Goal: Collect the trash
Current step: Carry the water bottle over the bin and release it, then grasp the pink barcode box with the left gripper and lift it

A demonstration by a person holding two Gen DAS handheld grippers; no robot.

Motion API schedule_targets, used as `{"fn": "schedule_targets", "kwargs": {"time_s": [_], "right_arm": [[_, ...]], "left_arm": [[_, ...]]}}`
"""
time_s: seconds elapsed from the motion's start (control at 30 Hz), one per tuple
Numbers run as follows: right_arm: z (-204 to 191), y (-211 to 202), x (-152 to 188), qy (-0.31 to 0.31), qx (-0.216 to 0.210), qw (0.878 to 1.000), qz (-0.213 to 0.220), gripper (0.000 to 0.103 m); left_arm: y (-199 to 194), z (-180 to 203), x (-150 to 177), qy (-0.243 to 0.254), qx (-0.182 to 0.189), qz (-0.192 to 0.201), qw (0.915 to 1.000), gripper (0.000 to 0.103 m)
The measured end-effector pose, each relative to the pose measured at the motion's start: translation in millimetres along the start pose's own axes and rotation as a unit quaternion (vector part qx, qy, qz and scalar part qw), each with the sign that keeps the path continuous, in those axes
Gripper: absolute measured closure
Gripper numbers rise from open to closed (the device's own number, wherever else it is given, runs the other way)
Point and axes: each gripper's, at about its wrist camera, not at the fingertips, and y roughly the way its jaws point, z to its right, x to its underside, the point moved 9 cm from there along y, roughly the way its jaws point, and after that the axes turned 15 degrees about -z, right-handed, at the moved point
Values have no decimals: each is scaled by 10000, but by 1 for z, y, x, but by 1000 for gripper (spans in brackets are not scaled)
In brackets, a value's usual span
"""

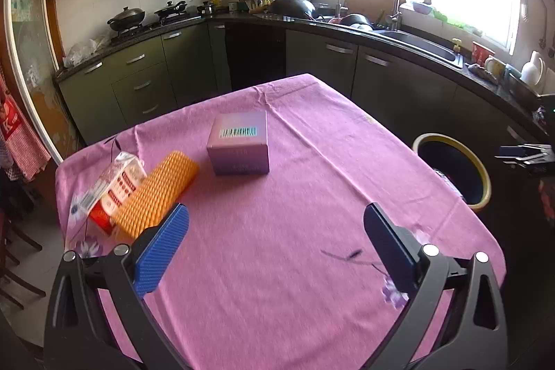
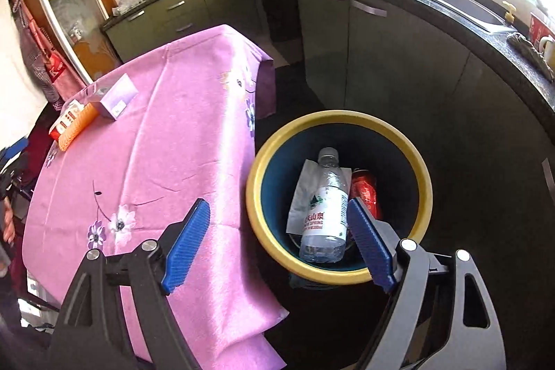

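A purple box [image 1: 239, 143] with a barcode sits mid-table on the pink cloth [image 1: 277, 266]. An orange bumpy pack [image 1: 156, 193] leans on a red and white carton [image 1: 111, 193] at the table's left edge. My left gripper [image 1: 275, 231] is open and empty, low over the near table. My right gripper [image 2: 277, 231] is open and empty above the yellow-rimmed bin [image 2: 425, 196]. The bin holds a clear water bottle [image 2: 327, 207], a red can [image 2: 364, 193] and white paper [image 2: 301, 193]. The box [image 2: 114, 97] and the orange pack [image 2: 78, 127] show far left in the right wrist view.
The bin [image 1: 484, 175] stands on the floor off the table's right edge. Dark green kitchen cabinets [image 1: 347, 65] with a counter, sink and pans run behind. The right gripper [image 1: 527, 156] shows at the far right of the left wrist view. A chair [image 1: 14, 248] stands left.
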Motion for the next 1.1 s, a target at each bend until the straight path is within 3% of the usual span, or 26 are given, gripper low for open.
{"fn": "schedule_targets", "kwargs": {"time_s": [0.13,0.4,0.73,0.77,0.87,1.1], "right_arm": [[-9,-6,5,-104,-144,9998,66,22],[-14,-1,9,-161,-192,9997,-3,22],[-37,10,-4,-397,-240,9989,-104,21],[-38,11,-4,-413,-243,9988,-110,21],[-42,12,-4,-448,-250,9986,-127,21],[-44,10,-1,-443,-317,9984,-132,21]], "left_arm": [[50,-16,-40,-118,-319,-133,9993,7],[121,-44,-73,-666,-22,-489,9966,7],[152,-41,-74,-575,0,-747,9955,8],[154,-41,-73,-557,-8,-770,9955,10],[159,-42,-69,-579,-42,-879,9944,28],[144,-44,-61,-660,21,-790,9947,29]]}}
